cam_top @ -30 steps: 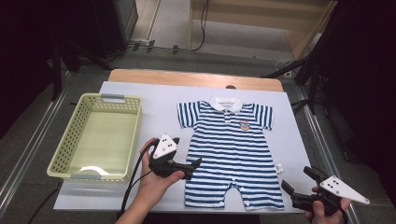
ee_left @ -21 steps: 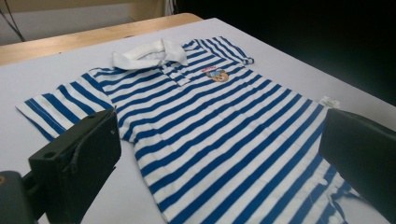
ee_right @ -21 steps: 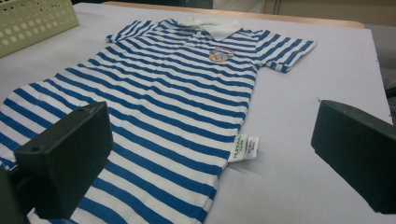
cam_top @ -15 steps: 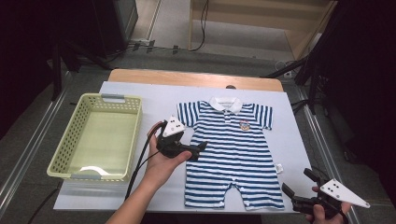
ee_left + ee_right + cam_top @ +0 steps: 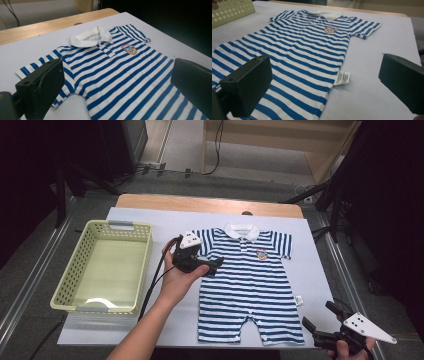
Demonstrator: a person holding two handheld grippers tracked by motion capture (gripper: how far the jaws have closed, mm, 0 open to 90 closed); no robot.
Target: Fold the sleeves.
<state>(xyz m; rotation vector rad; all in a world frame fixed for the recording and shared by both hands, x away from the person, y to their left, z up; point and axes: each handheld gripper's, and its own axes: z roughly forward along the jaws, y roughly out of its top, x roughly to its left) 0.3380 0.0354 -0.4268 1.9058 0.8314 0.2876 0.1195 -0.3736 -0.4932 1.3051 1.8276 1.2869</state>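
Here a blue-and-white striped romper [image 5: 250, 285] lies flat and face up in the middle of the desk [image 5: 320, 265], its white collar [image 5: 242, 231] toward the far edge and its legs toward the near edge. A small bear badge [image 5: 131, 49] sits on its chest, and a white label [image 5: 342, 77] sticks out from its right side seam.

The left tongs [image 5: 212, 266] hover over the left sleeve and the left side of the chest, with their jaws spread wide; in the left gripper view one jaw stands over the sleeve and the other over the striped body. Whether they touch the cloth cannot be told.

The right tongs [image 5: 320, 320] hang by the near right corner of the desk, just right of the romper's leg hem, and their jaws are spread too, holding nothing.

A pale green basket [image 5: 80, 265] stands at the left of the desk, well apart from the romper.
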